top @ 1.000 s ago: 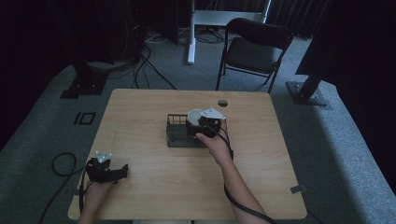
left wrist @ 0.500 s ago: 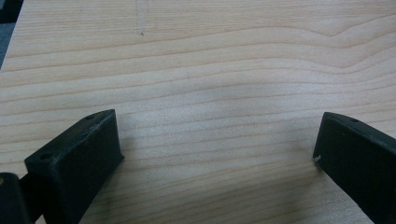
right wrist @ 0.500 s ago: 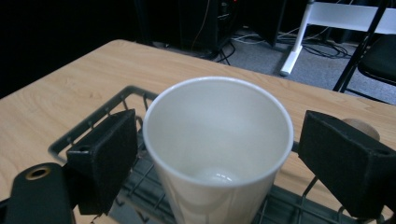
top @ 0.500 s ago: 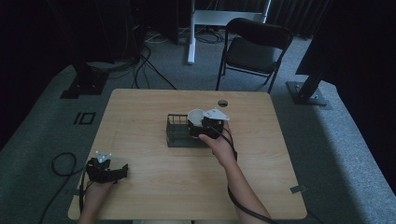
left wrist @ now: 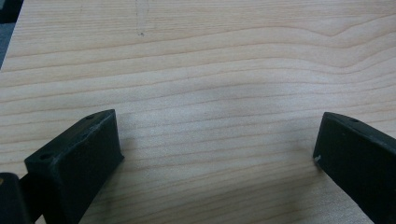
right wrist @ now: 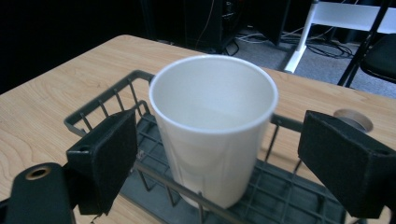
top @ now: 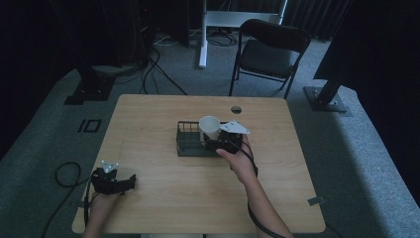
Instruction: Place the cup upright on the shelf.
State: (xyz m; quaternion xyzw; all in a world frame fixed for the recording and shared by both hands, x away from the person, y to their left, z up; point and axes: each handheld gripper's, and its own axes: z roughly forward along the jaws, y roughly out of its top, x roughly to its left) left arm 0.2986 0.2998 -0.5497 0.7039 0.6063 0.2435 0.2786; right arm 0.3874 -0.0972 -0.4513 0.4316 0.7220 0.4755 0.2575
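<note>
The right tongs [right wrist: 215, 154] are spread wide, one jaw on each side of the cup [right wrist: 215, 126] and neither one touching it. The cup is white, upright and open at the top, and nothing can be seen inside it. It stands in the rack [right wrist: 112, 95], a dark wire basket with a grid floor and low barred walls, and the rest of that floor looks bare. In the right gripper view the rack's near rail crosses just in front of the cup's base, between the jaws, and its far rail runs behind the cup.

From the high view the right tongs [top: 221, 141] sit at the rack's [top: 185, 144] right end, with the cup [top: 209, 129] just ahead of them in that end of the basket. The rack's other end, away from the tongs, holds nothing.

The left tongs [left wrist: 217, 154] are also spread wide, with only bare tabletop [left wrist: 210, 70] between the jaws. In the high view the left tongs [top: 130, 181] lie low at the near left corner of the tabletop [top: 148, 114], well apart from the rack and cup. Beyond the right tongs, a small round hole [top: 236, 109] in the tabletop lies near the far edge, just past the rack.
</note>
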